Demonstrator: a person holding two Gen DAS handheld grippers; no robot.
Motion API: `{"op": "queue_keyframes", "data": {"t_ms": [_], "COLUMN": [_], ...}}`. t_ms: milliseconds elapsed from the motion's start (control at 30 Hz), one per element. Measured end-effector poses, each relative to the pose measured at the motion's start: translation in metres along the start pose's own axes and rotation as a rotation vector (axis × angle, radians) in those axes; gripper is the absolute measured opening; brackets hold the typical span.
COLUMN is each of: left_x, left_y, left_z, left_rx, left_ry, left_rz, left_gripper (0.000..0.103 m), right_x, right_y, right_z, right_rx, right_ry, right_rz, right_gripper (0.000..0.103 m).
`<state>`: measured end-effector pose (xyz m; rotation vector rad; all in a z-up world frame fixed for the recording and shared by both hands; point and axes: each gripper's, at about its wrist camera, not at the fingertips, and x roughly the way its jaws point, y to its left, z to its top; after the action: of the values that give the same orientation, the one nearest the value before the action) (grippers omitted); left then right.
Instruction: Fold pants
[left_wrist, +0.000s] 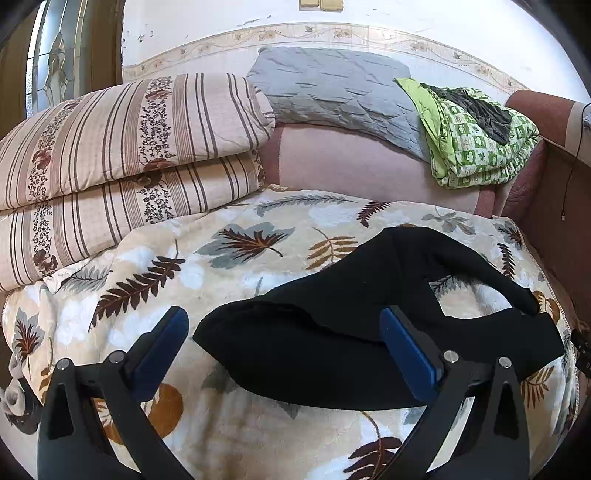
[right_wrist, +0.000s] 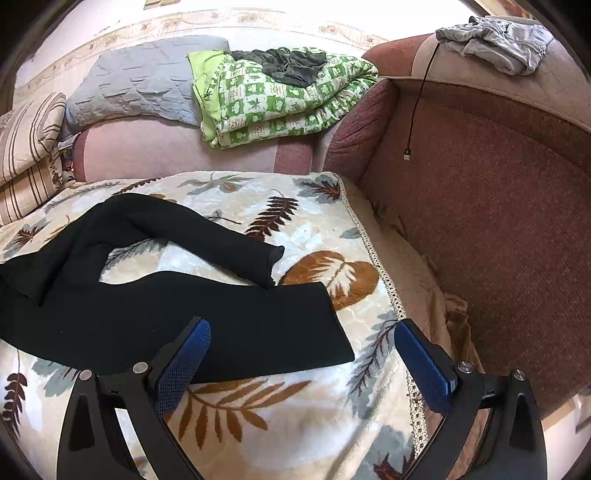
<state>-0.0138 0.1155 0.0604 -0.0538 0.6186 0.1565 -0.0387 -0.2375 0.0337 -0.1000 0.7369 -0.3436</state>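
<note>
Left wrist view
Left gripper (left_wrist: 284, 325): black frame, blue-padded fingers spread wide, released, holding nothing; poised above the waist end of the pants.
Black knit pants (left_wrist: 332, 354): lying unfolded on the cream fleece blanket with brown and grey leaf print (left_wrist: 207, 258); waist end between the fingers, two legs running toward the blanket's right edge with a gap of blanket showing between them.
Striped beige folded quilt (left_wrist: 122, 147): stacked at the blanket's far-left corner.
Grey quilted pad (left_wrist: 332, 88): on the pink sofa back, beyond the blanket's far edge.
Green-and-white patterned folded quilt (left_wrist: 476, 147): beside the grey pad, a dark garment on top.

Right wrist view
Right gripper (right_wrist: 303, 343): fingers wide apart, released, empty; left pad over the near leg, right pad over the blanket's lace-trimmed right edge.
Pants (right_wrist: 184, 317): near leg's cuff ends short of the blanket's right edge; far leg curves behind it, its cuff touching the near leg.
Reddish-brown sofa armrest (right_wrist: 480, 206): right of the blanket; black USB cable (right_wrist: 417, 103) hanging down it, crumpled grey cloth (right_wrist: 495, 40) on top.
</note>
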Motion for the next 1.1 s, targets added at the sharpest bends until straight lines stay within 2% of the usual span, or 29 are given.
{"op": "queue_keyframes", "data": {"t_ms": [400, 667, 767, 867, 900, 967, 1000, 1033, 1100], "left_x": [0.001, 0.002, -0.001, -0.002, -0.001, 0.002, 0.003, 0.004, 0.004], "left_y": [0.003, 0.003, 0.008, 0.020, 0.024, 0.030, 0.033, 0.036, 0.042], "left_z": [-0.001, -0.001, -0.001, -0.001, -0.001, -0.002, -0.003, -0.004, -0.005], "left_rx": [-0.006, -0.019, -0.042, -0.093, -0.118, -0.156, -0.174, -0.192, -0.224], "left_ry": [0.003, 0.006, -0.005, -0.011, -0.008, 0.003, 0.010, 0.014, 0.011], "left_rz": [0.001, 0.001, -0.008, -0.021, -0.024, -0.028, -0.032, -0.037, -0.047], "left_gripper": [0.103, 0.103, 0.103, 0.103, 0.103, 0.103, 0.103, 0.103, 0.103], "right_x": [0.003, 0.008, 0.012, 0.023, 0.032, 0.048, 0.058, 0.063, 0.073], "right_y": [-0.003, -0.010, -0.042, -0.100, -0.120, -0.138, -0.141, -0.141, -0.137], "right_z": [0.000, -0.002, -0.002, -0.014, -0.023, -0.035, -0.040, -0.042, -0.041], "right_rx": [0.013, 0.039, 0.190, 0.501, 0.626, 0.759, 0.804, 0.816, 0.810], "right_ry": [0.014, 0.040, 0.045, 0.047, 0.063, 0.110, 0.144, 0.167, 0.198], "right_rz": [-0.023, 0.006, 0.150, 0.330, 0.415, 0.544, 0.616, 0.652, 0.687], "right_gripper": [0.100, 0.100, 0.100, 0.100, 0.100, 0.100, 0.097, 0.095, 0.091]}}
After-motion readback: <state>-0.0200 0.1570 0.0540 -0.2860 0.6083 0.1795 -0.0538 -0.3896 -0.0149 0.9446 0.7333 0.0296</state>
